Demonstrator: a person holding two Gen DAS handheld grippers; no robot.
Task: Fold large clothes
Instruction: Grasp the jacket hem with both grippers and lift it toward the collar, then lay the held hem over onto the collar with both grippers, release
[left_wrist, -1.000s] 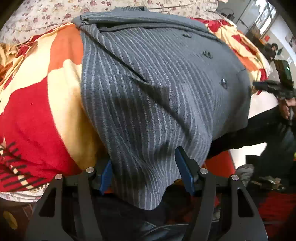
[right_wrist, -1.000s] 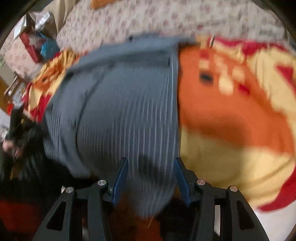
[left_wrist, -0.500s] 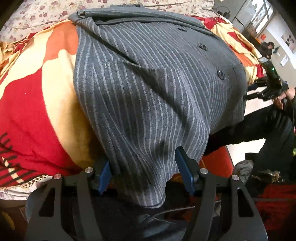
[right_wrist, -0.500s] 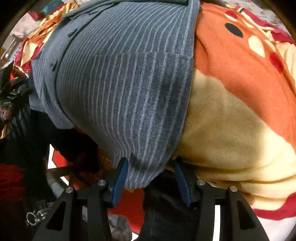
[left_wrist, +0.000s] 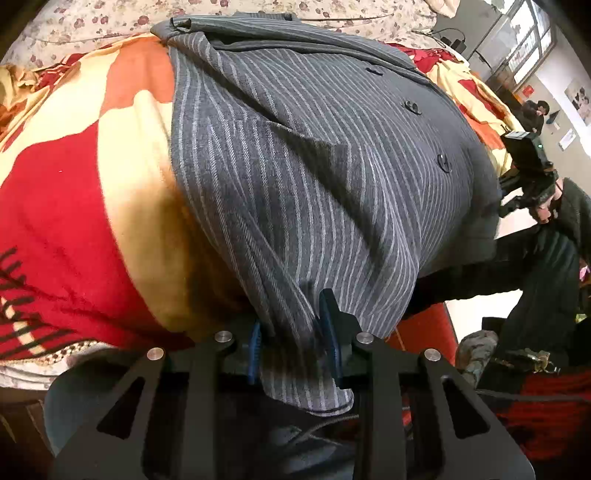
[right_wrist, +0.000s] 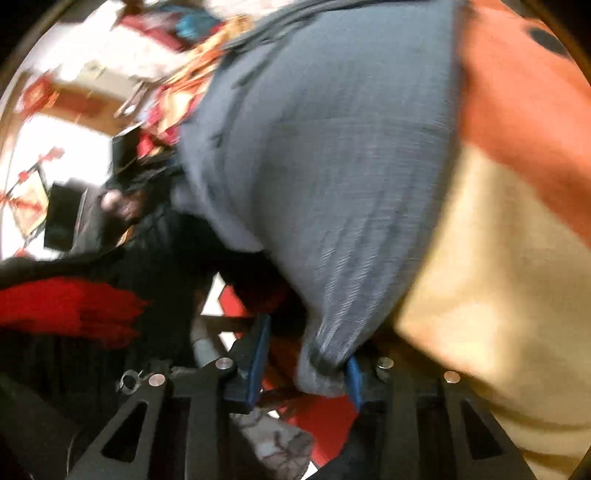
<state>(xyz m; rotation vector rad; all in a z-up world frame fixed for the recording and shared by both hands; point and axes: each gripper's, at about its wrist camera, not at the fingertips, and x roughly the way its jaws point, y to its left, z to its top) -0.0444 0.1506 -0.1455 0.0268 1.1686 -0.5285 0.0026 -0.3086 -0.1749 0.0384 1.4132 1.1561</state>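
The left gripper (left_wrist: 293, 341) and right gripper (right_wrist: 306, 363) share black slotted frames, silver round screws and blue finger pads (left_wrist: 254, 347).

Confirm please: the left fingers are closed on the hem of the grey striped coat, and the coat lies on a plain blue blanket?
Not quite. In the left wrist view the left gripper is indeed closed on the grey striped coat, but the blanket beneath is red, orange and cream, not plain blue.

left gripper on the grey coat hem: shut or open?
Shut: left gripper has its blue pads pinching the bunched hem of the striped coat.
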